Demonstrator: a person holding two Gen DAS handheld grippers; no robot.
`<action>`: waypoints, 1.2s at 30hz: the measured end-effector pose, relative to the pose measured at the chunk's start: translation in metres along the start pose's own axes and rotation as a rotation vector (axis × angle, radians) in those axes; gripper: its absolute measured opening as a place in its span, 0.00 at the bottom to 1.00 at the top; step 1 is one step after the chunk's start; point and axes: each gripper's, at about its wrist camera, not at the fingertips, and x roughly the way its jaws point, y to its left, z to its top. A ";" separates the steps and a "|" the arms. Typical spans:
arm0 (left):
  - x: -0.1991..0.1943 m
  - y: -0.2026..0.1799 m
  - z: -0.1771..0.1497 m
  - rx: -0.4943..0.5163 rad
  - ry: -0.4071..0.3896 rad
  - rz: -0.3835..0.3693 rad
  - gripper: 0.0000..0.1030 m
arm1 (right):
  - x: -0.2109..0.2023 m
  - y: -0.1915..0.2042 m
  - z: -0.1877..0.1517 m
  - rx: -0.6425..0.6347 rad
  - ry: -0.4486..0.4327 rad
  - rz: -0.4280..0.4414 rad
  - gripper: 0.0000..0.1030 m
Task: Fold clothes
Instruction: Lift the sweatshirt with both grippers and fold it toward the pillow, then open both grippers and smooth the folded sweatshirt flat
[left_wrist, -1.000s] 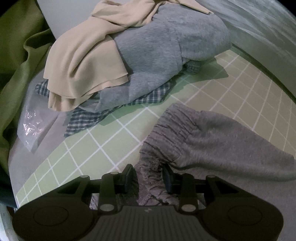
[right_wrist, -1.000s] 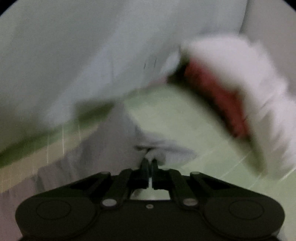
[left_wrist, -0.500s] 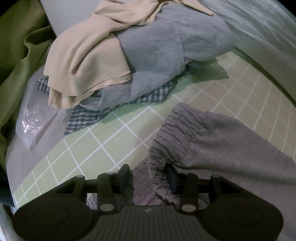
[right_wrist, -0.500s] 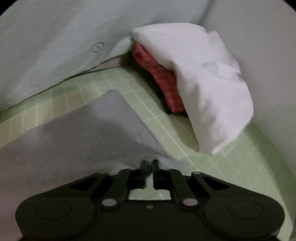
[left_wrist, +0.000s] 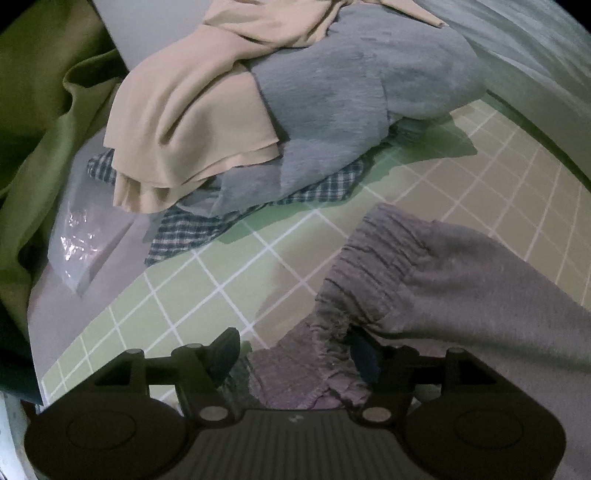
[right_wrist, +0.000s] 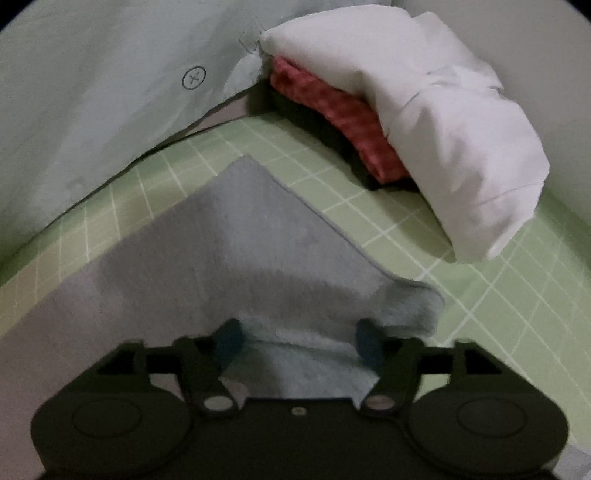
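Grey sweatpants (left_wrist: 461, 280) lie on the green grid mat (left_wrist: 207, 295). In the left wrist view their gathered elastic waistband sits bunched between the spread fingers of my left gripper (left_wrist: 295, 352), which is open. In the right wrist view the other end of the grey sweatpants (right_wrist: 240, 240) lies flat as a pointed corner on the mat (right_wrist: 480, 295). Its paler inner edge is turned up between the fingers of my right gripper (right_wrist: 298, 339), which is also open.
A loose pile lies beyond the left gripper: a beige garment (left_wrist: 192, 110), a blue-grey sweatshirt (left_wrist: 351, 85) and a checked shirt (left_wrist: 184, 232). A plastic bag (left_wrist: 85, 236) and olive cloth (left_wrist: 33, 129) lie left. A folded stack, white (right_wrist: 443, 122) over red check (right_wrist: 332, 107), sits far right.
Both grippers have opened. The right one was shut on the grey cloth and has let it go onto the mat. The left fingers have spread wider around the waistband.
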 end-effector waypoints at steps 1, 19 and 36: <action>0.000 0.001 0.001 -0.002 0.004 0.000 0.68 | 0.002 -0.002 0.002 0.007 0.004 -0.004 0.79; -0.082 0.059 -0.061 0.095 -0.196 -0.275 0.87 | -0.142 -0.035 -0.089 -0.005 -0.163 0.215 1.00; -0.148 0.050 -0.218 0.095 -0.215 -0.383 0.90 | -0.156 -0.232 -0.138 0.339 -0.110 0.349 1.00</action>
